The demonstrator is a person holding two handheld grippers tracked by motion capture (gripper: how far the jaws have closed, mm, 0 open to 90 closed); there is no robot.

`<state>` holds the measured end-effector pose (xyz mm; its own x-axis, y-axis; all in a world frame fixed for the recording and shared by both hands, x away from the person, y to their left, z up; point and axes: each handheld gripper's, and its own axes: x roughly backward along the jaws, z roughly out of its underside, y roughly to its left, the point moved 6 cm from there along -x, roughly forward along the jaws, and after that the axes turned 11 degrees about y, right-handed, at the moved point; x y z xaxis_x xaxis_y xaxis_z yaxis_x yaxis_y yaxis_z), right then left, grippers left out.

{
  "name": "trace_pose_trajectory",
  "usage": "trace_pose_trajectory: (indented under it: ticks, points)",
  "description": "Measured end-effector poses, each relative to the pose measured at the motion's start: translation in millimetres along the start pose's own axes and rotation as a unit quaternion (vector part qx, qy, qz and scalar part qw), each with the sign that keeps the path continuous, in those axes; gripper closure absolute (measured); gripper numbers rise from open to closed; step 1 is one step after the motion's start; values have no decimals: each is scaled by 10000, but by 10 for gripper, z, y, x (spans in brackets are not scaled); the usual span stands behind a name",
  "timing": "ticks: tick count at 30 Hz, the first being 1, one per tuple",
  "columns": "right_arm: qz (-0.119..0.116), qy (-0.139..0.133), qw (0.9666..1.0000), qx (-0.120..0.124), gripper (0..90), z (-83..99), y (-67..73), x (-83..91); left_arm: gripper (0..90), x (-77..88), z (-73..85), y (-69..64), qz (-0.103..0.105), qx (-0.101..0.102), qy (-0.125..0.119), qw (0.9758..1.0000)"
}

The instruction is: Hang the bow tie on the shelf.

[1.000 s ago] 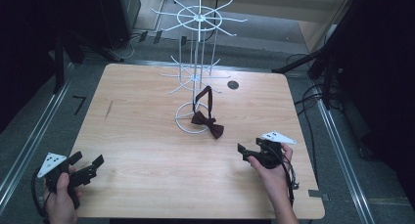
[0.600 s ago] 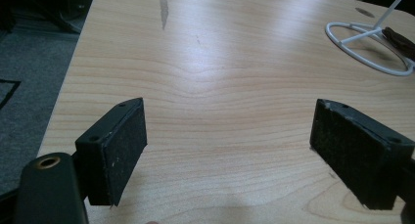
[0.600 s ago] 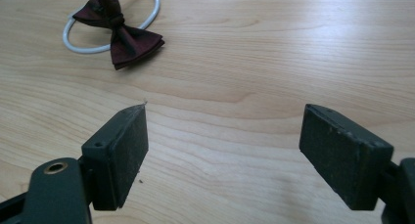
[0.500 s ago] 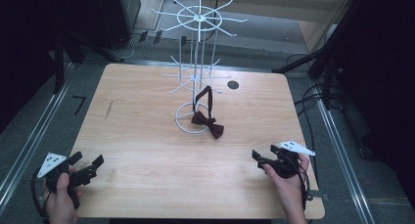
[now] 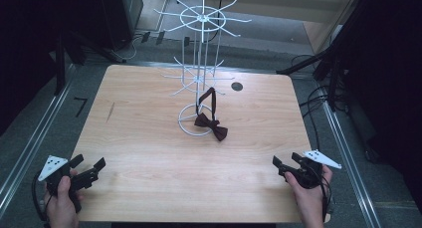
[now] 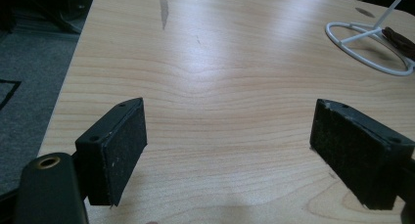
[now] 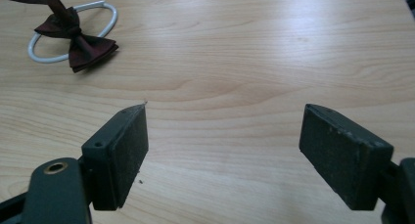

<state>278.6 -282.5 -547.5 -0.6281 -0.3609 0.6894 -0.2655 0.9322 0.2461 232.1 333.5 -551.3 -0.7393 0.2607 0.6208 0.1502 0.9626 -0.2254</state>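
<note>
**Bow tie on the stand, grippers idle**

The bow tie (image 5: 211, 127) hangs by its strap from the wire stand (image 5: 199, 73) mid-counter, its bow resting on the base ring. The left gripper (image 5: 89, 171) and the right gripper (image 5: 284, 164) sit wide open and empty at the near corners; hanging looks done.

A lab-style recording setup, by the look of it — a bare wooden table (image 5: 149, 138) stands alone on grey carpet floor (image 5: 45, 118), boxed in by metal rails (image 5: 30, 143) along both sides. Black cables (image 5: 313, 101) trail over the floor at the right, dark equipment stands (image 5: 59, 54) loom at the edges, and black tape marks (image 5: 79, 106) sit on the carpet — a staged test bench, nothing homely about it
</note>
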Motion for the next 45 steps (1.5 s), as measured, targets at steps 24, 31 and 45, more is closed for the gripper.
trace_pose_trajectory:
  ticks: [24, 31, 45]
  points:
    - [467, -152, 9976, -491, 189, 358, -659, 324, 146, -1, 4, -9, -39, -70, 43, 10000]
    - [619, -225, 9964, -535, 190, 480, -831, 370, 145, -9, 2, -10, -54, -59, 55, 10000]
    - [890, -419, 9928, -680, 197, 531, -974, 340, 139, 0, 3, -8, -73, -76, 29, 9999]
